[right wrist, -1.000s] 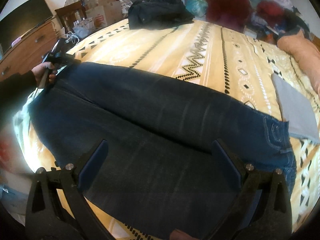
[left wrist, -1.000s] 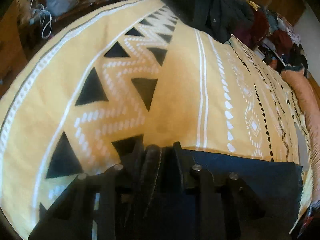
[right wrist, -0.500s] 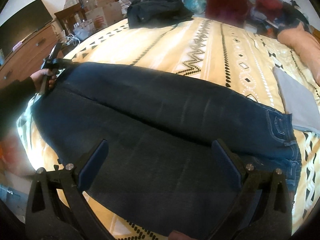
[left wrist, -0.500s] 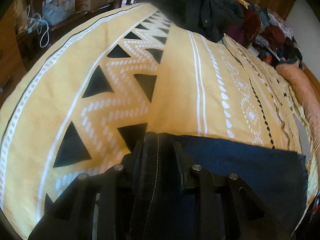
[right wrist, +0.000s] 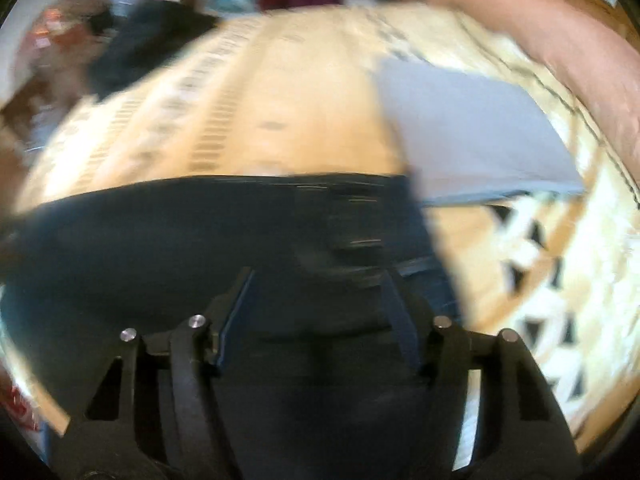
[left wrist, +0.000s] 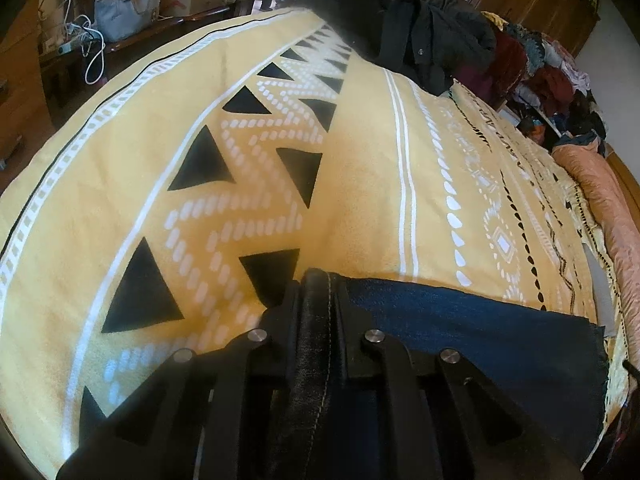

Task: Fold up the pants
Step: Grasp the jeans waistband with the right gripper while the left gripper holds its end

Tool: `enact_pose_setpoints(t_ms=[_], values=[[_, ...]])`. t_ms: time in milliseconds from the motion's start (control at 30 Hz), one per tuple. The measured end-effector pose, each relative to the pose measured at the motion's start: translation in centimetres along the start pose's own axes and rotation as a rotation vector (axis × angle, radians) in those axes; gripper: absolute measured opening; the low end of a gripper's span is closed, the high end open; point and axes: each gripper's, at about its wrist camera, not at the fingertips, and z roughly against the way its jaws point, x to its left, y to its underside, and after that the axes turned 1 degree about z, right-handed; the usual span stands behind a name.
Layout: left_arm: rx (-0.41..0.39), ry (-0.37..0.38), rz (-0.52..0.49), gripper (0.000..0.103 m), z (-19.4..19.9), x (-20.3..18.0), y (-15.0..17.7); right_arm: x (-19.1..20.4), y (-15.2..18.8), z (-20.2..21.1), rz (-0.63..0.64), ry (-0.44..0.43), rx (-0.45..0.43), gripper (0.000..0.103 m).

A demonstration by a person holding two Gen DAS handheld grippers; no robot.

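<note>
Black fingers [left wrist: 294,308], silver screws [left wrist: 257,335], blue-lined pads [right wrist: 236,312].

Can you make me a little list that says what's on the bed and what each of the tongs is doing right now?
surface: yellow patterned bedspread
garment: dark blue denim jeans, lying on the bedspread
left tongs: shut on a stitched edge of the jeans
right tongs: open, over the jeans, gripping nothing
also on bed: flat grey folded cloth next to the jeans; heap of black clothes at the far end
picture quality: right wrist view blurred
</note>
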Motion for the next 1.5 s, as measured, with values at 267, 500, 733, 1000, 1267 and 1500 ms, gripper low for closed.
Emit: enact_pose_setpoints(t_ms=[267, 500, 733, 1000, 1267, 1500], values=[[-0.01, -0.009, 0.012, 0.015, -0.1, 0.0, 0.3, -4.4, -7.6, -9.8, -0.011, -0.042, 0.111, 0.06], [-0.002, -0.032, -0.004, 0.015, -0.4, -0.4, 0.1, -3.0, -10.3, -14.1, 0.06, -0.094, 0.148, 0.051], [-0.114, -0.005, 0.016, 0.012, 2.6, -1.2, -0.2, -2.9, -11.0, -9.6, 0.028, -0.165, 0.04, 0.003], [-0.397, 0.249, 0.039, 0.012, 15.4, -2.3, 2.3, -3.4, -4.2, 4.1, 0.021, -0.299, -0.137, 0.003], [-0.343, 0.278, 0.085, 0.011, 21.6, 2.8, 13.4, -3.4, 8.1, 7.6, 0.081, -0.238, 0.015, 0.003], [-0.181, 0.163, 0.262, 0.027, 19.2, 8.4, 22.3, -2.7, 13.5, 2.3, 0.101, -0.119, 0.206, 0.007]])
